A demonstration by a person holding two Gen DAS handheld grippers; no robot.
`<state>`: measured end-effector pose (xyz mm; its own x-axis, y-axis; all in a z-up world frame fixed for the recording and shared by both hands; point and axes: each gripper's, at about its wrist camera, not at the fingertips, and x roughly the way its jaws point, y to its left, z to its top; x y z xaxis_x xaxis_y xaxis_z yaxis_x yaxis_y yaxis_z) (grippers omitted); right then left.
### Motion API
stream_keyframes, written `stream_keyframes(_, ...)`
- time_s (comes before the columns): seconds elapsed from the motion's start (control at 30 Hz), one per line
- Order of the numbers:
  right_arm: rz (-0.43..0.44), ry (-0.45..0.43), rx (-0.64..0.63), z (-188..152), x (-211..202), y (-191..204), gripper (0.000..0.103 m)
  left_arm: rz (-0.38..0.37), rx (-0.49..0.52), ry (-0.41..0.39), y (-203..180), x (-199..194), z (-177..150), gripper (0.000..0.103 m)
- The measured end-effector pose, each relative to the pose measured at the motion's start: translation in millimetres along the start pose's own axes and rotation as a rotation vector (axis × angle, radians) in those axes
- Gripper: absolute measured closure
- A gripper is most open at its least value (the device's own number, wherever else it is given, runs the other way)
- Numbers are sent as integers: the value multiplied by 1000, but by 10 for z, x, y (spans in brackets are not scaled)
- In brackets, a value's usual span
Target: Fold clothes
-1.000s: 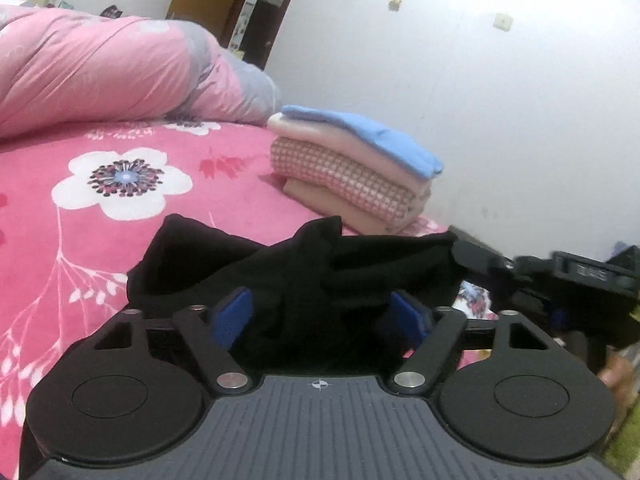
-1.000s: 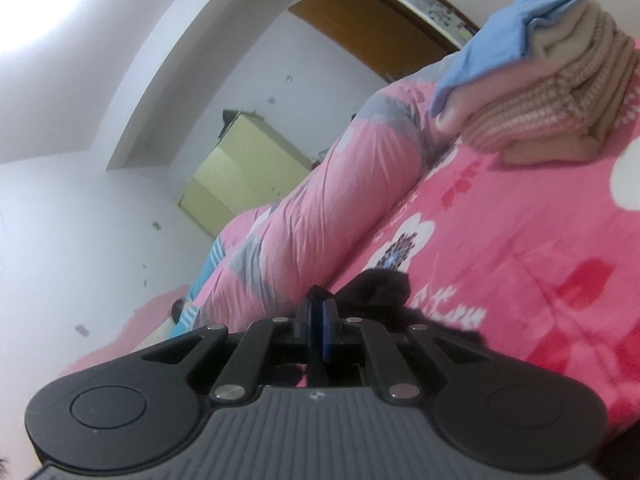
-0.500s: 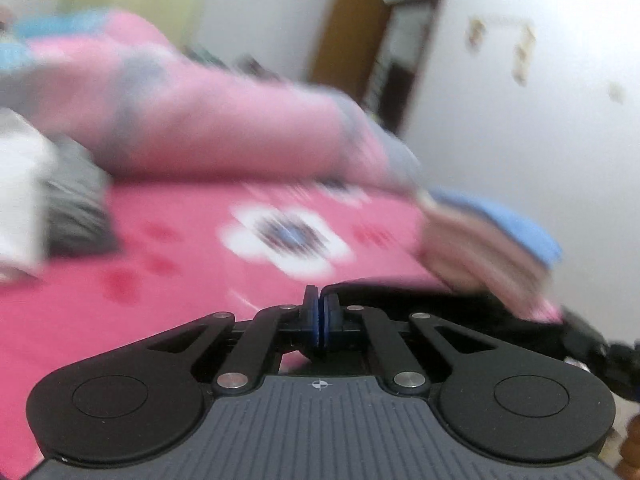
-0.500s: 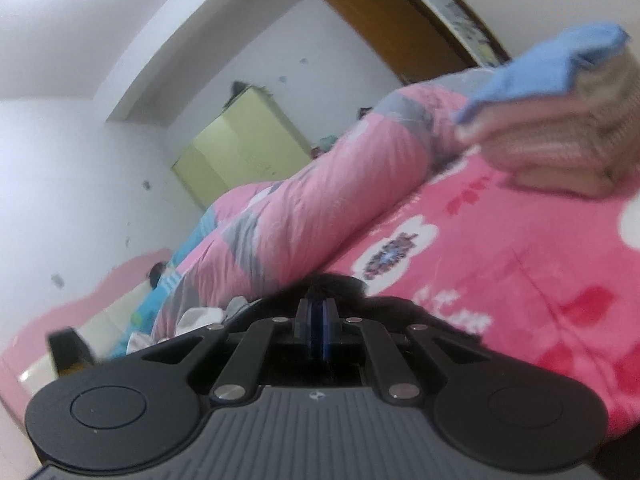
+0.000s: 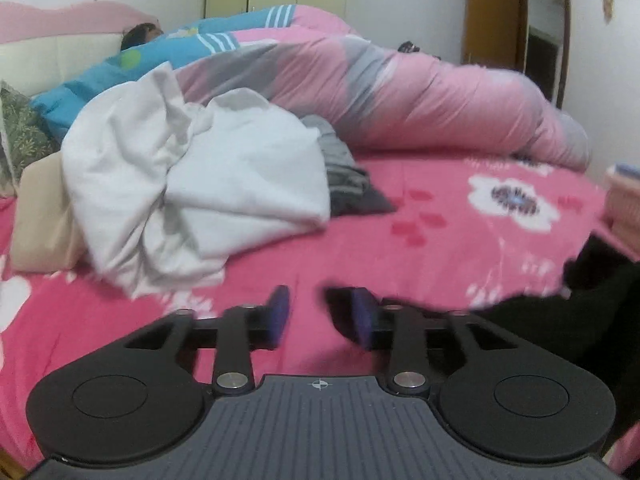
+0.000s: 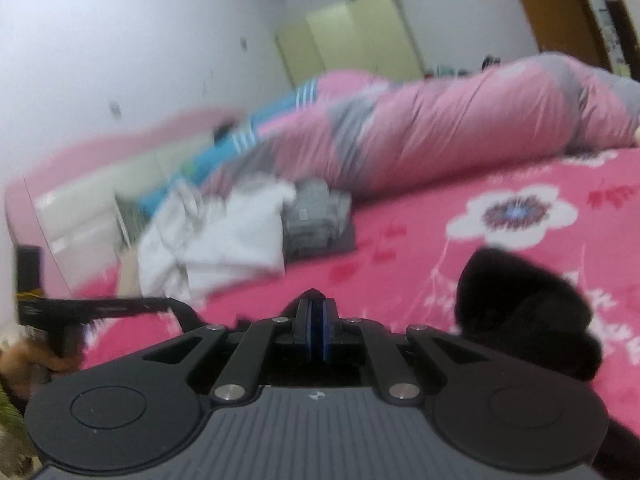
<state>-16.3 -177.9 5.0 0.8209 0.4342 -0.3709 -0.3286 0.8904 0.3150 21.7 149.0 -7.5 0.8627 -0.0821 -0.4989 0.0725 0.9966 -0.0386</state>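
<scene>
A black garment lies bunched on the pink flowered bed sheet, just right of my left gripper. The left jaws are opening, and only sheet shows between the blue pads. My right gripper is shut, pads together, with no cloth visible in them. The black garment sits to its right. Farther up the bed lie a crumpled white garment and a grey garment; the right wrist view shows the white garment and grey garment too.
A rolled pink quilt runs across the back of the bed. A person's head shows under a blue blanket by the headboard. A folded stack is at the right edge. A beige cushion lies at left. A hand holding the left gripper is visible.
Both views have swung left, from the folded stack to the white pile. The left jaws held the black garment between them, shut, then parted empty. The right stayed shut.
</scene>
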Motion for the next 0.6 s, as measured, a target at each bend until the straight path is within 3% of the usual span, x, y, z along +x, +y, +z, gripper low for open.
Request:
stream_keyframes(0.1,-10,41,-18,-56,55,53,99,-53,6,-36,-9,-79,-93,35)
stream_keyframes(0.13,-12,46,-26,-65,54,66,99,-97,1,-42,-25,-101,-93,34)
stream_keyframes(0.23,-26,58,-64,-70,17,155,99,-302,38,-40,-213,-96,-61,33)
stream_keyframes(0.33,4,47,-73,-17,-54,226,99,-441,240,-98,-665,-108,-111,33)
stream_keyframes(0.47,64,30,-67,75,-129,299,99,-503,504,-195,-1206,-62,-290,32)
stream_keyframes(0.53,93,24,-64,106,-175,331,99,-533,564,-208,-1371,-9,-334,33)
stream_keyframes(0.6,116,20,-70,106,-215,367,98,-568,576,-205,-1451,38,-328,44)
